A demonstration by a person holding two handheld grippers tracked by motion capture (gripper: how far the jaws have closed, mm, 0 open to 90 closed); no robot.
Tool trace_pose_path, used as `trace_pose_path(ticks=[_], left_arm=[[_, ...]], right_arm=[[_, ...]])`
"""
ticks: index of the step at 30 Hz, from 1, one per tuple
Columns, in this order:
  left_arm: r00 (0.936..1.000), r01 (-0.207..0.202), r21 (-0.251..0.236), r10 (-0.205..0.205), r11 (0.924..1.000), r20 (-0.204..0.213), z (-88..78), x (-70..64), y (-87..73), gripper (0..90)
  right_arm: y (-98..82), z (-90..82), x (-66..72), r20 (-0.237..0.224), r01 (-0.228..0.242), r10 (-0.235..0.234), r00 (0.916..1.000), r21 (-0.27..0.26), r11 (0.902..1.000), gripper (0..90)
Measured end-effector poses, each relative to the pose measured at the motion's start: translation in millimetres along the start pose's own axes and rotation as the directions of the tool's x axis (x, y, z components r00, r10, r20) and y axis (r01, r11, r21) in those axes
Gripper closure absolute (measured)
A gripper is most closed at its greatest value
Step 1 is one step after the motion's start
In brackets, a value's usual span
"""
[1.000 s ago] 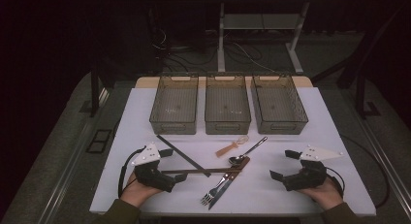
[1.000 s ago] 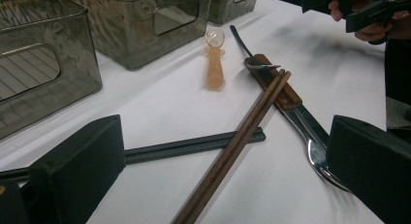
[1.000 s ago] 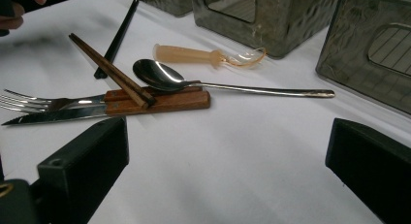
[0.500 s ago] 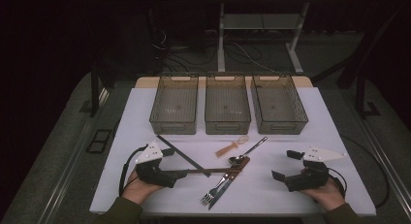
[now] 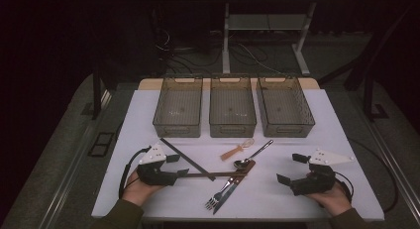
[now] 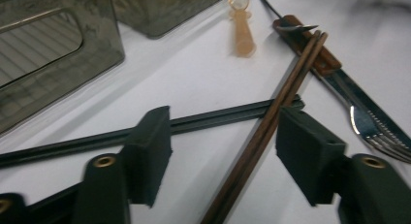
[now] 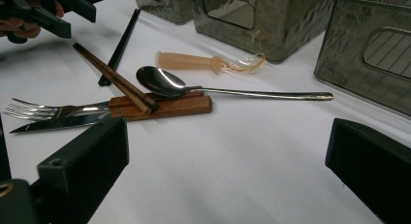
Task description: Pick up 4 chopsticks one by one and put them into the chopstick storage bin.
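Straddling the brown chopsticks (image 6: pixel 261 136), the left gripper (image 6: pixel 220 156) has just been closing its jaws, yet in the left gripper view neither pad presses the wood: the pair runs through the gap nearer one jaw, so the gripper is not yet clenched on it. In the high view that gripper (image 5: pixel 177 165) rests low on the white table (image 5: pixel 277 199), held in the person's left hand (image 5: pixel 138 187).

From the brown chopsticks outward: the black chopsticks (image 6: pixel 213 118) lie under them, crossing them just beyond the jaws. The far ends of the brown pair rest on the wooden handles (image 7: pixel 165 106) of a fork (image 7: pixel 43 109) and a knife (image 7: pixel 53 123), which lie side by side. A metal spoon (image 7: pixel 194 88) has its bowl on the same handles, touching the brown tips, its stem running away from them. Just past the spoon lies a small translucent plastic spoon (image 7: pixel 203 62).

Well apart from the brown chopsticks, on the other side of the cutlery, the right gripper (image 5: pixel 292 168) sits on the table with its jaws spread wide and nothing between them.

Beyond the brown chopsticks, toward the table's far edge, three clear bins (image 5: pixel 233 107) stand in a row.
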State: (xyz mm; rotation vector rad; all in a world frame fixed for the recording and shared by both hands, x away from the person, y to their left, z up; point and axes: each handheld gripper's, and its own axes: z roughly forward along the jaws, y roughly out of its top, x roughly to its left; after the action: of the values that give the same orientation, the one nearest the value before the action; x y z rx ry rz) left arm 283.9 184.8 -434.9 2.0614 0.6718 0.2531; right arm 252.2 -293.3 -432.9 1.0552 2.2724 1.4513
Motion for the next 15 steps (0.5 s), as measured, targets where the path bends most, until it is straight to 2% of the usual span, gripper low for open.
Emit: trace_pose_path(ticks=[3,7,9,10,15], left_arm=[[1.0000,0.009,0.004,-0.009,1.0000,-0.003,-0.7,2.6,-0.5,51.0],[0.9998,0.017,0.040,-0.018,0.9990,0.002,0.5,6.6,-3.2,62.9],[0.9994,0.032,0.049,-0.033,0.9983,0.005,1.0,8.1,-5.5,69.2],[0.9981,0.061,0.065,-0.061,0.9961,0.006,0.6,9.8,-6.7,72.4],[0.9974,0.071,0.083,-0.072,0.9941,0.010,-0.1,11.6,-8.5,84.5]], right_arm=[[-0.3,-0.2,0.0,0.000,0.000,0.000,1.0000,0.002,1.0000,1.6],[-0.5,0.2,0.1,0.000,0.006,-0.006,1.0000,0.003,1.0000,1.5],[-0.7,0.6,0.2,-0.003,0.012,-0.012,0.9999,0.007,0.9999,1.6],[-0.9,0.9,0.4,-0.003,0.014,-0.014,0.9999,0.008,0.9999,1.6],[-1.2,2.0,2.3,-0.003,0.022,-0.021,0.9998,0.015,0.9997,1.6]])
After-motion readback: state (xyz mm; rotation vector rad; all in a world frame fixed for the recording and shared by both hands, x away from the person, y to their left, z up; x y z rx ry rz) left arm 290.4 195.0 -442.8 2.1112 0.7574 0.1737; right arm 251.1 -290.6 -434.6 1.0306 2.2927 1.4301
